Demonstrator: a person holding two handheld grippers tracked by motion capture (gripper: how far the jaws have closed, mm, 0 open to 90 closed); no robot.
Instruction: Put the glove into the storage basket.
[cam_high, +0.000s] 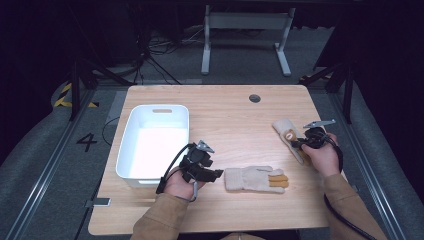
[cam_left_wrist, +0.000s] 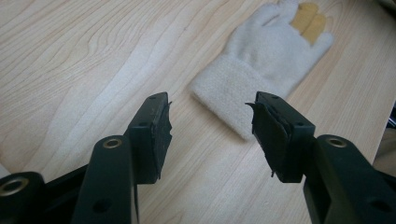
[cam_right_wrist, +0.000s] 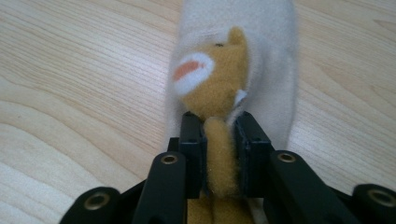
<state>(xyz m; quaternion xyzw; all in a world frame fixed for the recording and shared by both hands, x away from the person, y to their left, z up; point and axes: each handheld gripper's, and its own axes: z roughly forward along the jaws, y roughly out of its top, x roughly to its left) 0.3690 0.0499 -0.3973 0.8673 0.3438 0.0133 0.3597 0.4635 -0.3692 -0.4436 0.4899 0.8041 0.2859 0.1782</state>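
A cream glove (cam_high: 256, 179) with mustard fingers is laid flat near the table's front edge, cuff pointing left. A second cream glove (cam_high: 288, 136), bearing a mustard patch, is laid near the right edge, one mustard finger pinched.

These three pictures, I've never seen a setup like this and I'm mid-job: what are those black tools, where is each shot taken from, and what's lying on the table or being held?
A person sits at a wooden table and holds a hand-operated two-jaw gripper in each hand.

The high view looks down from above the person. The other two pictures come from cameras riding on the grippers, looking along their black jaws.

On the table stand a white bin and two cream gloves with mustard-yellow parts.

The left gripper is open, its jaws apart just short of the cuff of the near glove, not touching it.

The right gripper is shut on a yellow part of the far glove, which lies on the table.
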